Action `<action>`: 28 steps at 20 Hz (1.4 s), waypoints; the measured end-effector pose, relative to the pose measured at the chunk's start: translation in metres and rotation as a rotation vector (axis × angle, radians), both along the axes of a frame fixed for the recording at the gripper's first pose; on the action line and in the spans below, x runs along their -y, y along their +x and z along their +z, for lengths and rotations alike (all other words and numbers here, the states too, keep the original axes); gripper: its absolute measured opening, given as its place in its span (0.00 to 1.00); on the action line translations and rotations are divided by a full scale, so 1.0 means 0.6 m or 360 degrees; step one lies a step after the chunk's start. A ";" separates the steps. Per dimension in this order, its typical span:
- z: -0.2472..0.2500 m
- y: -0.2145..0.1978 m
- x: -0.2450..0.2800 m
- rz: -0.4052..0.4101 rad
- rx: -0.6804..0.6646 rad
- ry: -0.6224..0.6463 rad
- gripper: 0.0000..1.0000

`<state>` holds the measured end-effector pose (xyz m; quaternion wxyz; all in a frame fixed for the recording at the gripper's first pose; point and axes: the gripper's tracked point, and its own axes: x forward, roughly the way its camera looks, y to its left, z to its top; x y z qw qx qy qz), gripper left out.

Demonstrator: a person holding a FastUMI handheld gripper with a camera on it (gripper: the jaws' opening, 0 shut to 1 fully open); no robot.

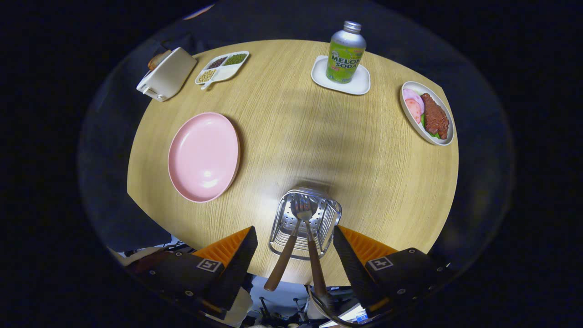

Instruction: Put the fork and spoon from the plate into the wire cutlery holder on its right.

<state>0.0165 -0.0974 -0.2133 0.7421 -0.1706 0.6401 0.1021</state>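
The wire cutlery holder point(304, 223) stands on the wooden table point(319, 136), just ahead of and between my fingers. A fork point(312, 255) and a spoon point(284, 257) with brown handles stand in it, heads down, handles leaning back toward me. The pink plate point(203, 156) lies bare to the holder's left. My gripper point(295, 255) is open, its fingers spread wide on either side of the holder and handles, touching neither.
Beyond the plate stand a white toaster point(166, 74) and a divided dish of beans point(223, 66). A soda bottle point(345, 52) sits on a white coaster at the back. A plate of meat point(427, 113) lies far right. The table's near edge runs under my fingers.
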 end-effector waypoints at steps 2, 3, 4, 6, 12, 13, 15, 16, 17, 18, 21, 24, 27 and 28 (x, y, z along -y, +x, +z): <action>0.019 0.024 -0.017 -0.0012 0.0145 0.0072 0.99; 0.032 0.041 -0.030 -0.0011 0.0243 0.0129 0.99; 0.043 0.056 -0.037 -0.0016 0.0358 0.0175 0.99; 0.092 0.088 -0.054 -0.0030 0.0583 0.0241 0.99; 0.226 0.114 -0.077 -0.0047 0.1067 0.0350 0.99; 0.250 0.116 -0.083 -0.0064 0.1155 0.0388 0.99; 0.293 0.117 -0.084 -0.0065 0.1326 0.0425 0.99; 0.307 0.117 -0.080 -0.0056 0.1387 0.0412 0.99; 0.322 0.122 -0.073 -0.0045 0.1438 0.0389 0.99; 0.333 0.117 -0.065 -0.0040 0.1493 0.0360 0.99; 0.372 0.088 -0.051 -0.0061 0.1601 0.0373 0.99; 0.394 0.057 -0.048 -0.0095 0.1671 0.0474 0.99; 0.406 0.043 -0.032 -0.0096 0.1726 0.0488 0.99; 0.409 0.038 -0.023 -0.0103 0.1733 0.0480 0.99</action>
